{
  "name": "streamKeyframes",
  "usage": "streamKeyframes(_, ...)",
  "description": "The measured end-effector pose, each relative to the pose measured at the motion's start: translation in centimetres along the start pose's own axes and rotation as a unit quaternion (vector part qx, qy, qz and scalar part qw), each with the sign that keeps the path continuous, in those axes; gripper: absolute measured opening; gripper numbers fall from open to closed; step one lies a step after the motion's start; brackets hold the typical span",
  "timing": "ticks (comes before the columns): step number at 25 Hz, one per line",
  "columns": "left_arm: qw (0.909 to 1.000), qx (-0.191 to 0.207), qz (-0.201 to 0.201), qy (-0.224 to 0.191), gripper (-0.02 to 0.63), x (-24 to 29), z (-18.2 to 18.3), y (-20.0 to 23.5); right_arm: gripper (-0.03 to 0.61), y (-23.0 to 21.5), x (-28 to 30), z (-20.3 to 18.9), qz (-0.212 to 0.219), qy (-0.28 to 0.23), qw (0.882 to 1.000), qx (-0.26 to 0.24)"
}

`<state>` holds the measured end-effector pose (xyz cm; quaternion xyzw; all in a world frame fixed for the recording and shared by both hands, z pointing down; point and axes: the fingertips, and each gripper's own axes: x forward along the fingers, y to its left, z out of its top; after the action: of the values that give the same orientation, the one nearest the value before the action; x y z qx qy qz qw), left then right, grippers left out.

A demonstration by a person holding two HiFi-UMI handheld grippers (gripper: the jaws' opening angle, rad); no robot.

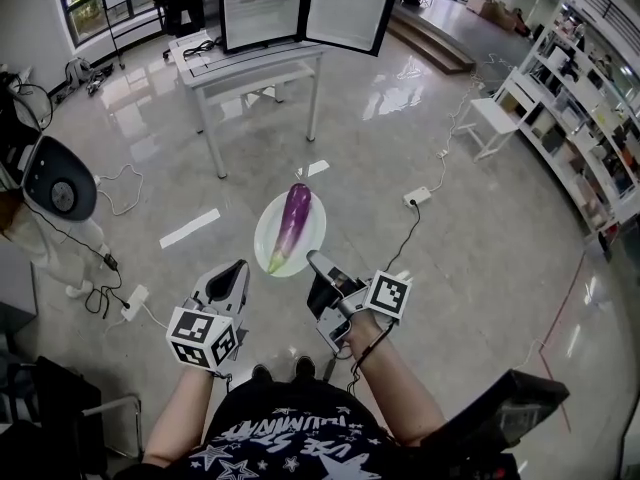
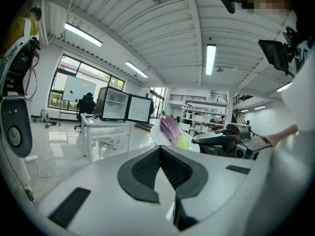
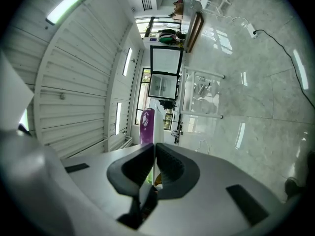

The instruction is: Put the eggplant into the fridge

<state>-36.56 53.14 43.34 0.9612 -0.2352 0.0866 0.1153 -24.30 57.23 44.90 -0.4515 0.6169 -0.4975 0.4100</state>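
A purple eggplant (image 1: 295, 223) with a green stem end lies on a white plate (image 1: 312, 230) held in the air above the floor. My right gripper (image 1: 315, 260) is shut on the plate's near rim; the rim shows as a thin white edge between its pads (image 3: 165, 163), with the eggplant (image 3: 146, 127) beyond. My left gripper (image 1: 238, 268) hangs beside the plate to its left, jaws shut with nothing between them (image 2: 160, 148). From there the eggplant (image 2: 171, 128) and right gripper (image 2: 221, 139) appear ahead. The small fridge (image 1: 300, 8) stands with its door open on a white table (image 1: 255, 63) further off.
Cables and power strips (image 1: 417, 197) trail over the glossy floor. A white stool (image 1: 490, 118) and shelving (image 1: 590, 128) line the right side. A white machine (image 1: 58, 183) stands at the left, and a black object (image 1: 500, 408) sits low right.
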Motion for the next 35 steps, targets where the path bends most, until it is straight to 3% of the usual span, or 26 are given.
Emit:
streamKeyframes(12,0.9999,0.004,0.008,-0.004,0.009,2.1,0.4,0.1,0.020,-0.9,0.2,1.6,0.001,0.007,1.000,0.005)
streamKeyframes(19,0.9995,0.009,0.027,-0.015,0.008,4.9,0.6,-0.9,0.020,-2.4,-0.2,4.7,0.003,0.023,1.000,0.015)
streamKeyframes(25,0.9985,-0.009,0.052,-0.013,0.008,5.2,-0.2,0.2,0.020,-3.2,0.2,6.1,0.002,0.030,0.999,0.021)
streamKeyframes(35,0.9995,0.001,0.030,-0.007,0.008,9.4,0.5,1.1,0.020,-5.0,2.3,8.5,-0.008,0.026,0.999,0.027)
